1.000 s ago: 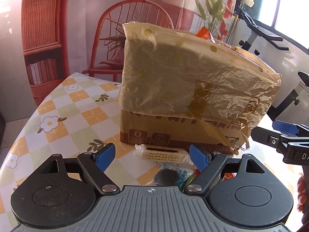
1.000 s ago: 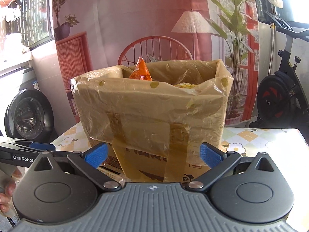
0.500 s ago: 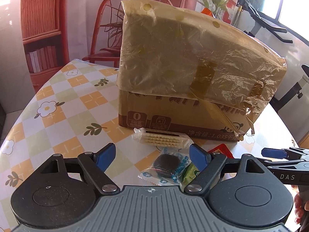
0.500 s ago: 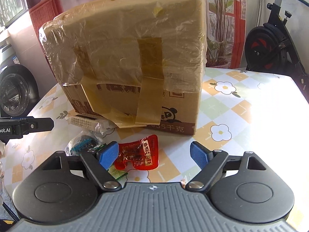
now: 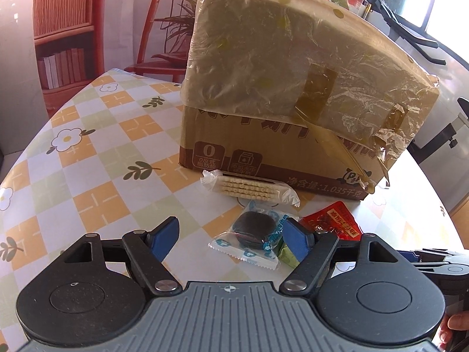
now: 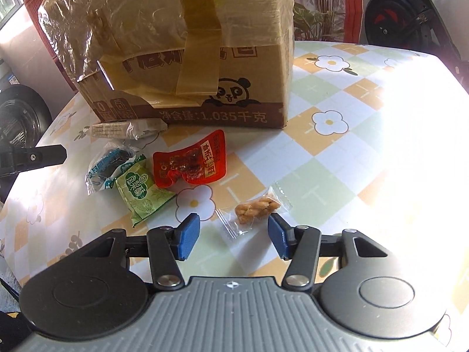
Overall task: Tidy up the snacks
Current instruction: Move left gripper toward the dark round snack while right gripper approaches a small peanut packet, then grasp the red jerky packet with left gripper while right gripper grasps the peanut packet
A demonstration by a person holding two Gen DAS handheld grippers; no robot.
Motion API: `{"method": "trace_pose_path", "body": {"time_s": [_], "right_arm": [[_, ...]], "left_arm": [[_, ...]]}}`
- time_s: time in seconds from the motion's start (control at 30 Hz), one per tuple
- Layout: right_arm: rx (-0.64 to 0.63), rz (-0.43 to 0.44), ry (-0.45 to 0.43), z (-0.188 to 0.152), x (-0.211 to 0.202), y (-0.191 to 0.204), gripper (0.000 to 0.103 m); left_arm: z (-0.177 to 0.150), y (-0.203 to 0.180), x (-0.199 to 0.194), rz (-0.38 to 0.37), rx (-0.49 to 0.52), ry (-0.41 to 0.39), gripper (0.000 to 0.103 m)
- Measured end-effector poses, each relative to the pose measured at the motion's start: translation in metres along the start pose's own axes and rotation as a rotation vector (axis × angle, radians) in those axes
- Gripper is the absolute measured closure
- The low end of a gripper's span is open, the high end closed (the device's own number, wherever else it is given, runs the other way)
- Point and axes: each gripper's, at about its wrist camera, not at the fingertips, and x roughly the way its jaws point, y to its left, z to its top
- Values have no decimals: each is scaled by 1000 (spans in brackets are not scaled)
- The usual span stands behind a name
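We hold our right gripper (image 6: 231,236) tilted down over the flowered tablecloth (image 6: 337,158), its jaws having just been closing yet still apart, with the clear packet of fried twist snack (image 6: 256,209) lying between and just ahead of the blue pads, which do not touch it. To that gripper's left lie the green packet (image 6: 143,196) and, beyond it, the red pouch (image 6: 190,161); farther ahead stands the cardboard box (image 6: 205,88), wrapped in plastic film and tape. Our left gripper (image 5: 231,240) has also been closing a little but stands wide and holds nothing; the dark round biscuit in its blue-printed wrapper (image 5: 252,234) lies just ahead, close to the right-hand pad. Beyond it the wafer pack (image 5: 249,189) rests against the box's foot.
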Motion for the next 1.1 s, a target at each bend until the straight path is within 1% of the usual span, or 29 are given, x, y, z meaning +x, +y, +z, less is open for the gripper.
{"method": "trace_pose_path", "body": {"time_s": [0.03,0.07,0.13,0.23,0.3,0.47,0.6,0.7,0.77,0.9,0.97,1.1], "right_arm": [[1,1,-10,1,1,-1,57],[3,2,-18,2,2,-2,68],[8,-8,-28,4,5,-4,76],[6,-21,-45,6,8,-7,80],[-15,-31,-55,6,9,-7,81],[-45,-32,-76,6,10,-7,83],[-53,-6,-106,5,3,-7,84],[-68,6,-133,6,-3,-4,84],[-84,18,-159,9,-5,-2,84],[-129,14,-183,19,1,3,84],[-150,13,-200,26,8,5,84],[-213,24,-192,35,28,17,84]], "left_arm": [[0,0,0,0,0,-1,24],[0,0,-1,-1,0,-3,24],[-1,0,-2,-1,0,-10,24],[-2,0,-1,0,-2,-5,24],[-3,-1,0,-2,-3,5,25],[-5,-4,2,-34,2,14,28],[-6,-4,5,-43,3,20,30],[-6,-7,11,-45,12,36,34],[-6,-11,12,-63,26,41,36],[-10,-21,13,-114,65,54,40],[-12,-26,14,-150,61,62,51],[-18,-39,21,-244,87,91,60]]}}
